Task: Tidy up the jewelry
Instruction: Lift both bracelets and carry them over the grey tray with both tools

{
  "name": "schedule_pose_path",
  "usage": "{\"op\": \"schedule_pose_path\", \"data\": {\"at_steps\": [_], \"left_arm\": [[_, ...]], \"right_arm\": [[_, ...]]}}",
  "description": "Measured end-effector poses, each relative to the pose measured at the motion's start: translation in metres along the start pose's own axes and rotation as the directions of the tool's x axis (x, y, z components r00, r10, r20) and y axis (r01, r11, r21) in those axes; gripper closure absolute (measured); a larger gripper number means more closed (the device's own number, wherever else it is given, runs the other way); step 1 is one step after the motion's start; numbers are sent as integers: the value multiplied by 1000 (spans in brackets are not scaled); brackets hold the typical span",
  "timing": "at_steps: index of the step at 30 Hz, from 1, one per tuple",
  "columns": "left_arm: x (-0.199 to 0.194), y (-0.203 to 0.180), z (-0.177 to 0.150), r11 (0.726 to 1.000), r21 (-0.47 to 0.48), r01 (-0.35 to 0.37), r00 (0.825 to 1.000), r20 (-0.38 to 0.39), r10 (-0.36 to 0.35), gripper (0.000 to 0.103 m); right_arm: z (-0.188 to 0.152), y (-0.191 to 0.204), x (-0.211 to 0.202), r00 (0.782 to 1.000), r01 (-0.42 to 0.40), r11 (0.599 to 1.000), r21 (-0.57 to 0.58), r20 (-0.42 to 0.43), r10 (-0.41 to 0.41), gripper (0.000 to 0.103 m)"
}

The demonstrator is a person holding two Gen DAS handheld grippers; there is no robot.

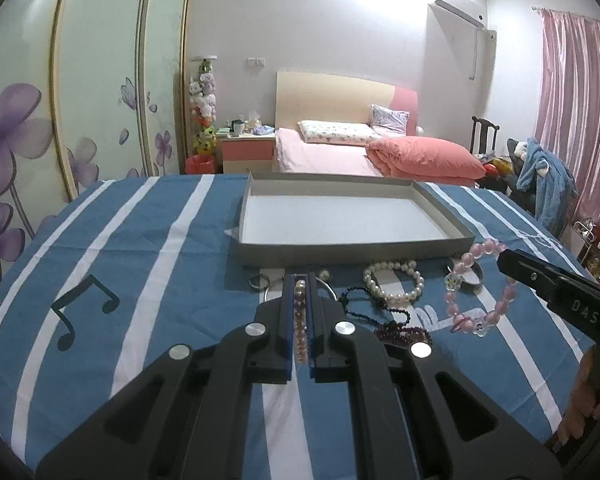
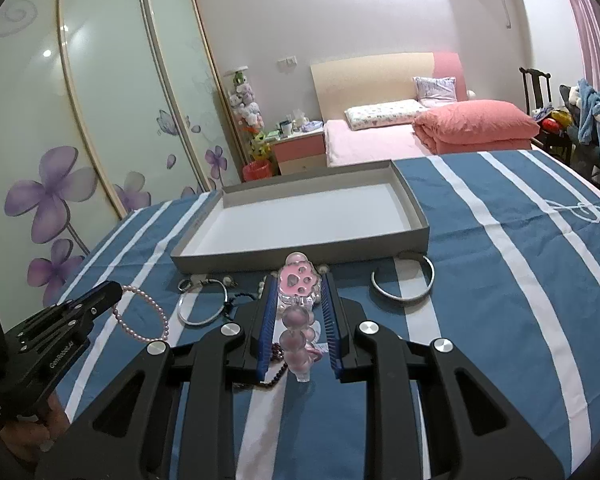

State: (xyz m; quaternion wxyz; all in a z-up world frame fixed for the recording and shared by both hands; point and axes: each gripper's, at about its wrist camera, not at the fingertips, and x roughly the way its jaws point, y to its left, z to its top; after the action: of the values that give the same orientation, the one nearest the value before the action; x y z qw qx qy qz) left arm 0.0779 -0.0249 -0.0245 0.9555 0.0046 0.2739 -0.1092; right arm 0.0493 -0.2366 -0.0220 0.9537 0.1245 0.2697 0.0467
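My left gripper is shut on a small pink pearl bracelet, which hangs as a loop in the right wrist view. My right gripper is shut on a pink bead bracelet with a paw charm; it shows as a loop in the left wrist view. Both are held just above the striped cloth, in front of the empty grey tray. A white pearl bracelet, dark bead strands, silver bangles and a ring lie on the cloth.
The table has a blue cloth with white stripes. Behind it are a bed, a wardrobe with flower doors, a nightstand and pink curtains.
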Motion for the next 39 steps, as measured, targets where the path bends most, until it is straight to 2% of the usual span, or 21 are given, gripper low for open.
{"op": "schedule_pose_path", "data": {"at_steps": [10, 17, 22, 28, 39], "left_arm": [[-19, -7, 26, 1000, 27, -16, 993, 116, 13, 97], [-15, -12, 53, 998, 45, -49, 981, 191, 40, 97], [-1, -15, 71, 997, 41, -65, 975, 216, 55, 97], [31, -14, 89, 997, 26, -67, 977, 206, 60, 97], [108, -4, 113, 999, -2, -49, 989, 143, 49, 97]], "right_arm": [[23, 16, -26, 987, 17, 998, -58, 158, -7, 80], [42, 23, -22, 967, 41, 995, -91, 256, -16, 80], [55, 29, -8, 952, 71, 991, -112, 303, -34, 80], [74, 21, 20, 955, 77, 993, -92, 292, -47, 80], [94, -3, 97, 980, 93, 995, -27, 178, -87, 80]]}}
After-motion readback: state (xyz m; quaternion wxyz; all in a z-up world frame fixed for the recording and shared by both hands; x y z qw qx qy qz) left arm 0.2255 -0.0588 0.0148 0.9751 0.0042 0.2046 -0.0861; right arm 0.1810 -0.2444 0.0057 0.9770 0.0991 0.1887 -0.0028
